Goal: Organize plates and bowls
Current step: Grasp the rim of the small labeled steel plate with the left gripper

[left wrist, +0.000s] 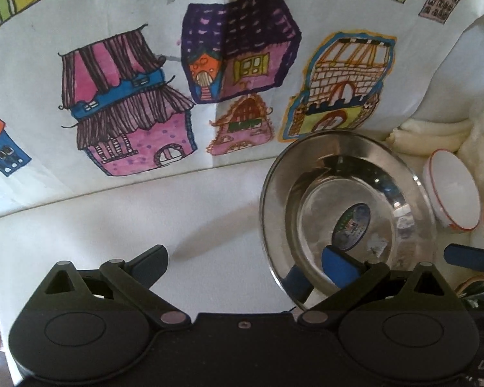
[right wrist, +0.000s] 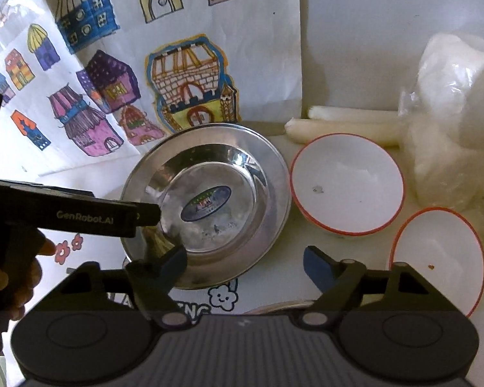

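A steel plate (left wrist: 345,206) with an oval sticker lies on the white table; it also shows in the right wrist view (right wrist: 209,200). My left gripper (left wrist: 245,258) is open, its right finger over the plate's near rim, its left finger over bare table. My right gripper (right wrist: 245,266) is open, its left finger over the plate's near rim. Two white bowls with red rims stand right of the plate: one (right wrist: 347,183) close to it, one (right wrist: 435,258) nearer me. The first bowl (left wrist: 453,190) shows at the right of the left wrist view.
A sheet of coloured house drawings (right wrist: 113,74) stands behind the plate. White candles (right wrist: 342,125) and a plastic-wrapped white bundle (right wrist: 455,113) lie at the back right. The left gripper's body (right wrist: 80,216) reaches in from the left. Another steel rim (right wrist: 280,306) shows below my right gripper.
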`<state>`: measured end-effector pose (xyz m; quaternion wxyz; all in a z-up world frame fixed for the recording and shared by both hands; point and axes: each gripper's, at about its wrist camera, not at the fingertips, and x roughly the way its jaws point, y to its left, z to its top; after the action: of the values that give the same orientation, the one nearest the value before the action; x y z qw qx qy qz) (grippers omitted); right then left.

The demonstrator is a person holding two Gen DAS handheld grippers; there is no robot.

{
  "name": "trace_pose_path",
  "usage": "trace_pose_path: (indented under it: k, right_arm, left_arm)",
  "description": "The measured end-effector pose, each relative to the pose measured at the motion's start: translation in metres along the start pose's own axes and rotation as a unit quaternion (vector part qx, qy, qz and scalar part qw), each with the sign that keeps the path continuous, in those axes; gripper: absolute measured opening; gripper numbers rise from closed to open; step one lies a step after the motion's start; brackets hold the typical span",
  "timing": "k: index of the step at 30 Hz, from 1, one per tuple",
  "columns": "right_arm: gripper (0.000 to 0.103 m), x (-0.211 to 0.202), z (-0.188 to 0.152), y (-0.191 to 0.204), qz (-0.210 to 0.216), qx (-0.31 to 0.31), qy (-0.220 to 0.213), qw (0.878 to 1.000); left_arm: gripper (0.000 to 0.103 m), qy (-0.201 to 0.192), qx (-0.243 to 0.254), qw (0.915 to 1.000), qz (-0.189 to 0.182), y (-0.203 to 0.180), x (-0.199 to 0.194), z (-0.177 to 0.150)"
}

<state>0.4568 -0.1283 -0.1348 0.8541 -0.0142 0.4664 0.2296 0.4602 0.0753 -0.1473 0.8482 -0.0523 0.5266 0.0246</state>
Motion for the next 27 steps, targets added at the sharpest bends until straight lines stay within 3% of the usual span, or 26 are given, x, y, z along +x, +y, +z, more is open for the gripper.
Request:
trace_pose_path:
  k: [5, 11, 15, 20, 23, 25, 27]
  right_arm:
    - [0.069, 0.005, 0.003, -0.001, -0.007, -0.001, 0.003, 1.000]
    - [0.063, 0.007, 0.001, -0.003, -0.019, 0.010, 0.007, 1.000]
    - [0.061, 0.008, 0.001, -0.002, -0.021, 0.010, 0.006, 1.000]
    - [0.048, 0.010, 0.002, -0.002, -0.011, 0.014, 0.005, 1.000]
    - [0.042, 0.008, 0.002, 0.000, -0.008, 0.009, 0.004, 1.000]
    - [0.040, 0.007, 0.002, 0.000, -0.007, 0.008, 0.004, 1.000]
    - [0.036, 0.005, 0.002, -0.001, -0.002, 0.009, 0.005, 1.000]
  left_arm:
    - [0.091, -0.001, 0.002, 1.0000, 0.001, -0.006, 0.003, 0.002]
    - [0.088, -0.001, 0.008, 0.9999, -0.015, -0.013, 0.002, 0.002]
    - [0.081, -0.001, 0.005, 0.9998, -0.021, -0.016, 0.003, 0.002]
    - [0.073, -0.005, -0.004, 0.9994, -0.034, -0.012, 0.001, -0.001]
    - [0.063, -0.011, -0.008, 0.9993, -0.035, -0.007, -0.003, -0.004]
    - [0.044, -0.011, -0.015, 0.9989, -0.043, -0.004, -0.007, -0.006]
    - [0.034, -0.008, -0.027, 0.9979, -0.059, 0.001, -0.010, -0.007]
